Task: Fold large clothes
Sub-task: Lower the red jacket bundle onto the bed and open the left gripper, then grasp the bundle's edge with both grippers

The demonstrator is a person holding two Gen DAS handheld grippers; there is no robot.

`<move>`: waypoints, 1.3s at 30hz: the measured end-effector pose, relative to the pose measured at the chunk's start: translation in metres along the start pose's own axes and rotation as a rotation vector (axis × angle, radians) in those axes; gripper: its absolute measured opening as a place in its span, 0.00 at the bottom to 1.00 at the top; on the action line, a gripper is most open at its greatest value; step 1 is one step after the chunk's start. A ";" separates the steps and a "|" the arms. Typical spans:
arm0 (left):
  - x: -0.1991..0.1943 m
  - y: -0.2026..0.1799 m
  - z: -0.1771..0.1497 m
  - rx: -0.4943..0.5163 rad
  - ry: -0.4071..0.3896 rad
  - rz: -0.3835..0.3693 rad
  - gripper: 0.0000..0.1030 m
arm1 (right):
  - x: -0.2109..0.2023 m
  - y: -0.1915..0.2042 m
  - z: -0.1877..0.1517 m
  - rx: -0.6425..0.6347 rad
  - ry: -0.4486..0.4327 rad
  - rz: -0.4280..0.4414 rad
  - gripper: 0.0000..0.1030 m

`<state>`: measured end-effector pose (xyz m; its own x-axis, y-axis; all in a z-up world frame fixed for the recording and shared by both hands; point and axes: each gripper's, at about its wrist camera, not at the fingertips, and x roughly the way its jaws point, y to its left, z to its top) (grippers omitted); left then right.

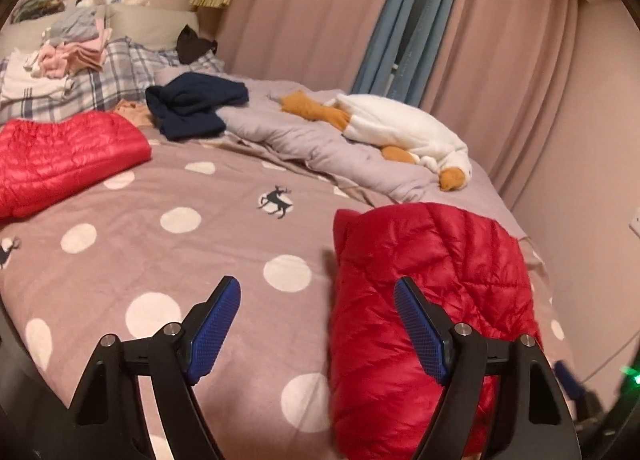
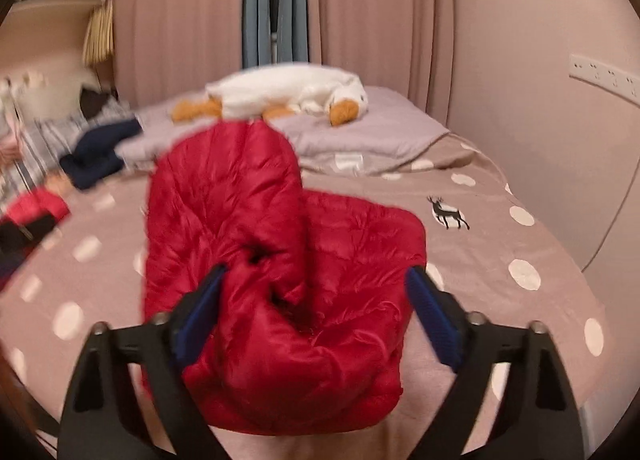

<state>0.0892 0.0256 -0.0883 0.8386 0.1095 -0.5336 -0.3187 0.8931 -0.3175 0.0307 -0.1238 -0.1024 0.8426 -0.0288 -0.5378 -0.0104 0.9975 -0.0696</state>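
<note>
Lying on the polka-dot bedspread [image 2: 520,244], the folded red down jacket [image 2: 280,284] runs lengthwise from the near bed edge toward the plush goose [image 2: 288,94]. One narrower folded part points at the goose; a wider part sits beside it. The right gripper [image 2: 316,292] stands wide, jacket between its pads, contact unclear through blur. The left gripper [image 1: 318,320] stands wide, gripping nothing. The jacket's near end is cut off in the left view.
</note>
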 end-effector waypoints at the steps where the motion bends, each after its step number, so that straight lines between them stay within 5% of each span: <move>1: 0.000 -0.002 0.000 0.000 0.012 0.006 0.77 | 0.011 -0.001 -0.004 -0.010 0.037 -0.013 0.65; 5: 0.005 -0.013 -0.006 0.022 0.020 0.038 0.77 | 0.052 -0.022 -0.026 -0.013 0.169 -0.159 0.60; 10: 0.018 -0.035 -0.021 0.095 0.049 0.032 0.77 | 0.074 -0.061 -0.046 0.112 0.255 -0.129 0.61; 12: 0.027 -0.043 -0.029 0.123 0.087 0.051 0.77 | 0.078 -0.073 -0.051 0.140 0.269 -0.114 0.67; 15: 0.031 -0.054 -0.035 0.170 0.115 0.062 0.77 | 0.084 -0.088 -0.060 0.194 0.270 -0.152 0.91; 19: 0.026 -0.059 -0.037 0.195 0.097 0.054 0.77 | 0.093 -0.110 -0.060 0.337 0.308 -0.056 0.95; 24: 0.021 -0.055 -0.033 0.202 0.072 0.072 0.77 | 0.079 -0.106 -0.047 0.373 0.261 -0.010 0.94; 30: 0.020 -0.063 -0.023 0.257 0.021 0.082 0.71 | 0.019 -0.104 -0.006 0.366 0.046 0.033 0.92; 33: 0.025 -0.070 -0.014 0.304 -0.008 0.080 0.64 | -0.001 -0.099 0.018 0.342 -0.057 0.131 0.71; 39: 0.059 -0.067 -0.006 0.315 0.016 0.085 0.60 | 0.030 -0.055 0.061 0.189 -0.069 0.198 0.60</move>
<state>0.1572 -0.0300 -0.1033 0.8069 0.1844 -0.5611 -0.2324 0.9725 -0.0146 0.0892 -0.1755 -0.0634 0.8691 0.1656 -0.4661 -0.0832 0.9778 0.1922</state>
